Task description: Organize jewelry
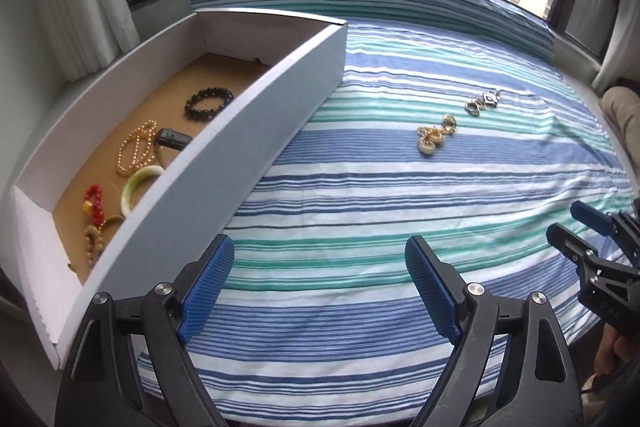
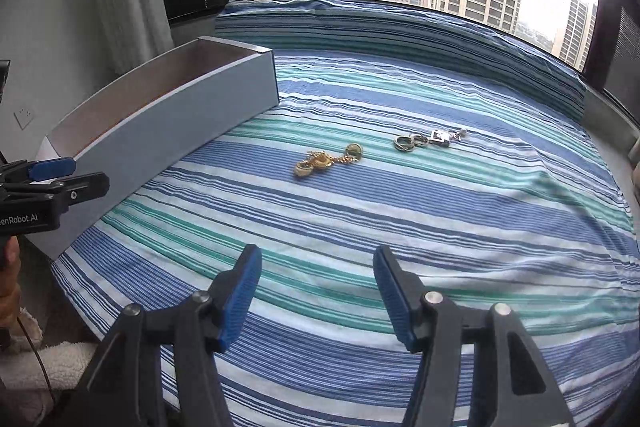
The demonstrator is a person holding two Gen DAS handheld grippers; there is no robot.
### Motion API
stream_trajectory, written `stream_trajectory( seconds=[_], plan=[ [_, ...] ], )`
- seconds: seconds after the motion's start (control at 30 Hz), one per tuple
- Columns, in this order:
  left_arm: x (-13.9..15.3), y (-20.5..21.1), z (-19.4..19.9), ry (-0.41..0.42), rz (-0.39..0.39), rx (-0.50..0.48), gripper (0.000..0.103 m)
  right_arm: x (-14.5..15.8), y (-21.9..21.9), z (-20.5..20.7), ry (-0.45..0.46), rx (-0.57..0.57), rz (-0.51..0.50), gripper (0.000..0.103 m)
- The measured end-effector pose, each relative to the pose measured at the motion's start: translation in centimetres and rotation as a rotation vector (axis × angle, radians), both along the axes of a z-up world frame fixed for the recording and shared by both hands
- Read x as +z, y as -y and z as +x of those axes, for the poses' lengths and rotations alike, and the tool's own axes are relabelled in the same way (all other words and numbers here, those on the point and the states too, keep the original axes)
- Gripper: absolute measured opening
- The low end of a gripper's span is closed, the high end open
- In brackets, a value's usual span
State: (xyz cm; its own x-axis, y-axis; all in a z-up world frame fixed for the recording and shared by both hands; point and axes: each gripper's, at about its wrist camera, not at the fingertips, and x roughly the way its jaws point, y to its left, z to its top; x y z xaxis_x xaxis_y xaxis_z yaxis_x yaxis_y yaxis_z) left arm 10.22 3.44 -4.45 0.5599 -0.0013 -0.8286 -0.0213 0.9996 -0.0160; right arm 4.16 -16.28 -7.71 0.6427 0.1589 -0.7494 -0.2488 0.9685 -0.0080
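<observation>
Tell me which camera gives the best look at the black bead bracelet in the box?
The left wrist view. It looks down into the box, so the black bead bracelet shows whole on the brown floor. In the right wrist view the box's near wall hides it completely.

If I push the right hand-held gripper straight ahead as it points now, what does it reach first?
Likely the gold jewelry pile; the right hand-held gripper has only bare striped bedspread before it. Depth is uncertain.

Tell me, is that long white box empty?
No. The white box holds a black bead bracelet, pearl strand and green bangle.
</observation>
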Motion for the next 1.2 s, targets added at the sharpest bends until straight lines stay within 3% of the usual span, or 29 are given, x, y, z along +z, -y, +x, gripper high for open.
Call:
stream_trajectory(
  seconds=[0.13, 0.3, 0.47, 0.77, 1.0, 1.2],
  plan=[
    [-1.8, 2.8, 1.1, -0.024, 0.000, -0.090, 0.088, -2.7, 3.4, -1.1, -0.059, -0.093, 0.022, 0.059],
    [-3.8, 5.5, 3.5, -0.042, 0.011, -0.169, 0.088, -4.6, 5.1, -2.1, -0.108, -0.131, 0.048, 0.059],
    [-5.7, 7.4, 6.7, -0.048, -0.033, -0.244, 0.088, -4.9, 5.1, -3.0, -0.111, -0.128, 0.071, 0.059],
    [-7.9, 10.2, 11.6, -0.090, -0.013, -0.330, 0.088, -4.6, 5.8, -4.6, -0.106, -0.132, 0.086, 0.059],
    [-9.0, 11.4, 15.7, -0.081, -0.063, -0.312, 0.088, -4.7, 6.8, -4.7, -0.115, -0.150, 0.121, 0.059],
    [-9.2, 12.5, 17.5, -0.039, -0.058, -0.288, 0.085, -4.2, 7.1, -5.1, -0.100, -0.149, 0.134, 0.059]
  ],
)
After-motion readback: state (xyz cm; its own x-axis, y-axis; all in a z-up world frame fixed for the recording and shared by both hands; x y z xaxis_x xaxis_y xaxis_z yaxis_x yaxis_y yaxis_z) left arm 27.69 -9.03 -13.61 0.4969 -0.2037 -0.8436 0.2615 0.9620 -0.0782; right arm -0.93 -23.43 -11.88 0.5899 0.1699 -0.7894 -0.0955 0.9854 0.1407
